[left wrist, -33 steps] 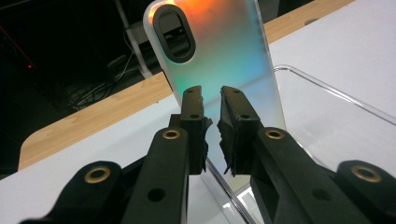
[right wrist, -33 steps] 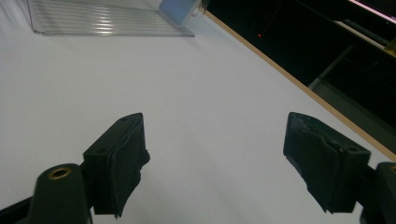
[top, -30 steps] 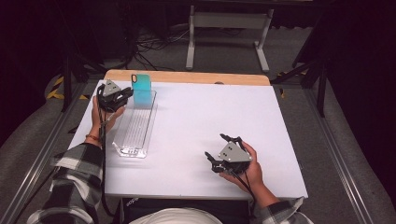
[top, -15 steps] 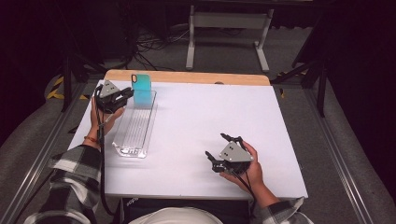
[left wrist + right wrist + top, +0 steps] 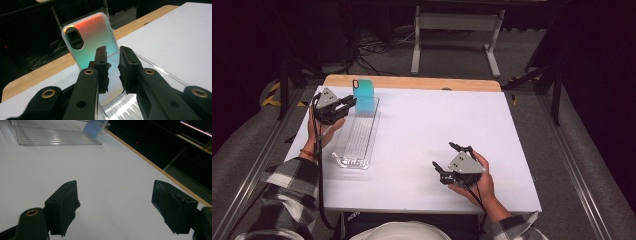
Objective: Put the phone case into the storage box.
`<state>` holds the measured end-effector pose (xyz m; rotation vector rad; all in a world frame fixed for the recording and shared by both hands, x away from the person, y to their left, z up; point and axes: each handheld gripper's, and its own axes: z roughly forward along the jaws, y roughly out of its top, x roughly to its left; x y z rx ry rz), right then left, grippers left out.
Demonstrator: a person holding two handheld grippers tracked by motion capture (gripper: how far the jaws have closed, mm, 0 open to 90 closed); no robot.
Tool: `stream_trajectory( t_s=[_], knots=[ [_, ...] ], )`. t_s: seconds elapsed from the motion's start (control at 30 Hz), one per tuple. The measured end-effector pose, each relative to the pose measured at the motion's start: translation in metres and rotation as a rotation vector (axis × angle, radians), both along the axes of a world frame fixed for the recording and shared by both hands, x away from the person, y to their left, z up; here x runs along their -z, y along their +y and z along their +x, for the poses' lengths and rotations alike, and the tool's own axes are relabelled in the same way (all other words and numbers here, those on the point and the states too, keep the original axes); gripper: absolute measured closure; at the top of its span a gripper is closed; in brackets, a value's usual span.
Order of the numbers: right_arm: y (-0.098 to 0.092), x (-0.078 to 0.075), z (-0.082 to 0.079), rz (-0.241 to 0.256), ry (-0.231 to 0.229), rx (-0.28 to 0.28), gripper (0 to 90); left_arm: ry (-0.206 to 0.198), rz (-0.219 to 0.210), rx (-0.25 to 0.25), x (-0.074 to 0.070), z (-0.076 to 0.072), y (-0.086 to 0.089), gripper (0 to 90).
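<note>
Left gripper (image 5: 348, 103): held at the far left of the table (image 5: 437, 130), jaws nearly closed with a narrow gap between them; nothing is clamped.
Phone case (image 5: 87, 37): seen just beyond the left gripper's (image 5: 112, 67) jaw tips, propped upright at the far end of the tray, camera cutout at its upper left; whether the tips touch it cannot be told.
Clear tray (image 5: 357, 140): laid below and in front of the left gripper, its ribbed floor reaching back toward the person.
Right gripper (image 5: 447, 162): rested near the table's near edge, jaws spread wide, nothing held, well apart from the tray (image 5: 57, 136).
</note>
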<state>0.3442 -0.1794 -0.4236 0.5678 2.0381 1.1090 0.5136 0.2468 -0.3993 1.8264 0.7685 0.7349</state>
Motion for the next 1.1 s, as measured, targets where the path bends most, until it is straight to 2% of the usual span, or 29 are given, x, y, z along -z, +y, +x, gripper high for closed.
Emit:
stream_trajectory(
  t_s=[0.4,0.57,0.63,1.1],
  knots=[
    [-0.001,-0.001,0.0,0.008,0.001,-0.001,21.7,-0.011,-0.004,0.018,-0.002,-0.017,0.001,73.6],
    [-0.001,-0.001,0.0,0.012,-0.001,0.002,21.8,-0.019,-0.004,0.036,-0.005,-0.025,0.0,72.1],
    [-0.002,-0.002,0.0,0.015,-0.003,0.001,21.8,-0.032,-0.02,0.041,-0.006,-0.029,-0.001,70.7],
    [-0.003,-0.004,0.0,0.032,-0.003,0.004,21.9,-0.062,-0.02,0.101,-0.011,-0.055,-0.008,64.4]
  ],
)
